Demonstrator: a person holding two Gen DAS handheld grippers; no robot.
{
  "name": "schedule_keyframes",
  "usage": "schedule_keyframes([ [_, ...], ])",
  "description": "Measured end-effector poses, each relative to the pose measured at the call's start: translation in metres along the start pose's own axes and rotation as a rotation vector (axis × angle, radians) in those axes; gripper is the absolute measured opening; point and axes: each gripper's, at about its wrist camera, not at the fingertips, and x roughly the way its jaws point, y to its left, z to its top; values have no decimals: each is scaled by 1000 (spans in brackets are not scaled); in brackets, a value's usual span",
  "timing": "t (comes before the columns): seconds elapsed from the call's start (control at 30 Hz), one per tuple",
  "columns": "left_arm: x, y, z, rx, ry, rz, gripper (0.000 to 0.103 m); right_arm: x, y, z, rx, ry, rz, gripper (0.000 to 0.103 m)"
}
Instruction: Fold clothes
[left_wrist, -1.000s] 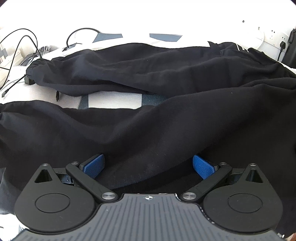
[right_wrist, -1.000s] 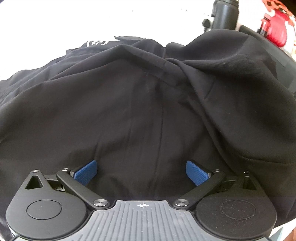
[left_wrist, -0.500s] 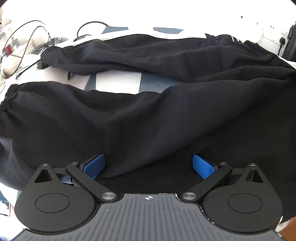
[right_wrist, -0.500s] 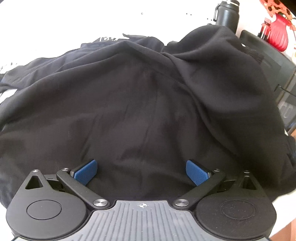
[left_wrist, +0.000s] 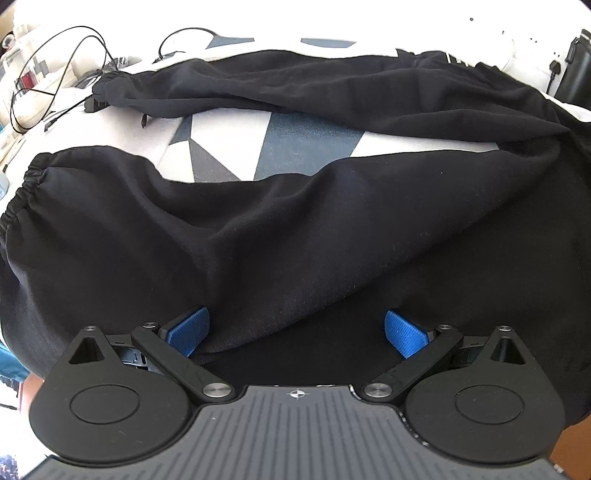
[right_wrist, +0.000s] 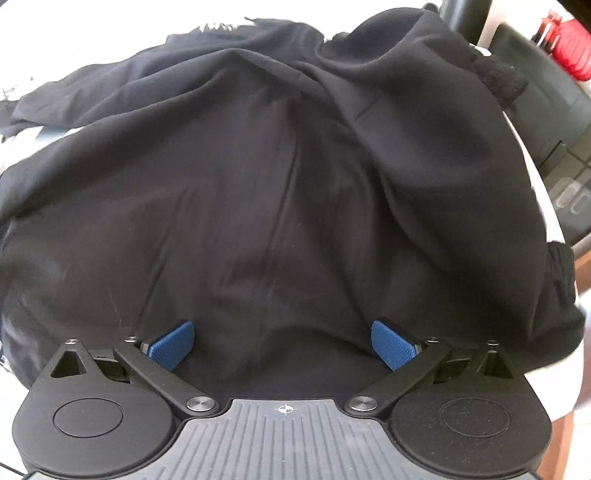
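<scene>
Left wrist view, far left: black cables (left_wrist: 55, 74) lie loose on the white surface beside the clutter at the edge. Next to them, the black trousers (left_wrist: 295, 229) are spread across a cloth (left_wrist: 295, 144) patterned in white, grey and blue. 2 legs run leftward: the far leg ends in a gathered cuff (left_wrist: 105, 83) near the cables, the near leg in an elastic cuff (left_wrist: 22, 188) at the left margin. A wedge of patterned cloth shows between the legs. The left gripper (left_wrist: 295, 332) sits low over the near leg, its 2 blue pads set wide apart with fabric lying between them, nothing pinched.

Right wrist view: the upper part of the same garment (right_wrist: 277, 184) fills the frame, creased down the middle and bunched into a raised fold at upper right. The right gripper (right_wrist: 282, 341) has its blue pads spread apart above the fabric, gripping nothing. At far right, a red object (right_wrist: 570, 55) stands beyond the garment; detail is blurred.
</scene>
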Motion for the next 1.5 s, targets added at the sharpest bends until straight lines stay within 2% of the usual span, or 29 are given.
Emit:
schedule_keyframes([
  [0.2, -47, 1, 53, -41, -164, -73, 102, -53, -7, 78, 102, -174, 136, 102],
  [0.33, -70, 8, 94, -54, -255, -81, 102, -68, -7, 134, 140, -247, 209, 102],
  [0.37, -72, 12, 103, -54, -267, -79, 102, -70, -8, 144, 145, -245, 239, 102],
  [0.47, -72, 26, 127, -41, -285, -67, 102, -63, -11, 155, 131, -161, 312, 102],
  [0.57, -48, 43, 137, -7, -250, -44, 102, -27, 1, 157, 115, -103, 232, 102],
  [0.63, -28, 56, 140, 10, -219, -28, 102, -2, 6, 150, 143, -64, 180, 91],
  [0.7, -5, 73, 140, 35, -192, -24, 102, 19, 4, 146, 230, -36, 155, 86],
  [0.8, 22, 92, 141, 61, -169, -43, 102, 41, 5, 149, 337, -45, 94, 84],
  [0.97, 48, 107, 153, 115, -176, -101, 102, 61, 31, 159, 296, -39, -64, 83],
  [1.0, 53, 110, 155, 127, -178, -113, 102, 61, 37, 159, 264, -44, -91, 78],
  [1.03, 57, 112, 158, 140, -179, -120, 102, 60, 42, 159, 231, -48, -119, 60],
  [1.07, 62, 113, 161, 153, -179, -126, 102, 56, 46, 158, 192, -62, -120, 46],
  [1.1, 65, 115, 164, 160, -179, -131, 102, 51, 44, 157, 184, -62, -103, 16],
  [1.13, 69, 117, 167, 165, -179, -135, 102, 43, 40, 154, 206, -65, -87, 4],
  [1.23, 76, 122, 176, 165, -183, -156, 102, 11, 28, 141, 284, -105, -47, 3],
  [1.3, 81, 125, 182, 163, -186, -169, 102, -26, 22, 128, 317, -179, -29, 3],
  [1.43, 83, 128, 188, 141, -193, -205, 102, -74, 15, 101, 376, -263, -78, 3],
  [1.5, 85, 127, 188, 140, -184, -214, 102, -68, 8, 89, 422, -213, -105, 3],
])
